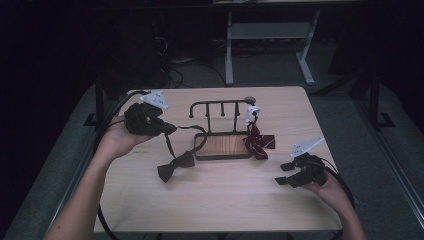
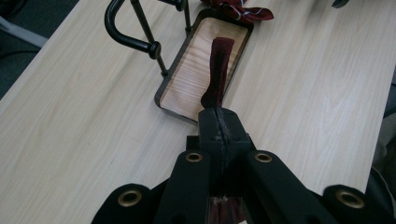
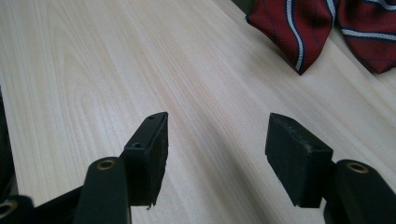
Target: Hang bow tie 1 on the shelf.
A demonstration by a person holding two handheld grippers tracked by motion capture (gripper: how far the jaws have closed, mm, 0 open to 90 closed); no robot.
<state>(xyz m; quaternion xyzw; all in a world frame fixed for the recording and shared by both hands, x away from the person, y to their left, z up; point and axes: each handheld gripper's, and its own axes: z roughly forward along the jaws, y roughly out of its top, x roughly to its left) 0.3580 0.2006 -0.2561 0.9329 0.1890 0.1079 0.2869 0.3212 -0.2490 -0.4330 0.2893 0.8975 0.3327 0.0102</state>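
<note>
Above the table's point(image 1: 220, 200) left side, the left hand-held gripper point(image 2: 219, 122) pinches the dark maroon bow tie's strap point(image 2: 218, 70), bow point(image 1: 175, 167) resting on the table; next, hang it on the black metal rack point(image 1: 220, 107). The right hand-held gripper point(image 3: 215, 140) is spread, idle.

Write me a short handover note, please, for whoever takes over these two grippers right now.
Left gripper: shut on the dark bow tie's strap, which runs over the tray.
Right gripper: open, holding nothing, over the table near the striped bow tie.
Dark bow tie lies on the table in front of the tray; the striped one hangs from the rack.
Done: one tie hung. Left, it seems: hang the dark one.
</note>
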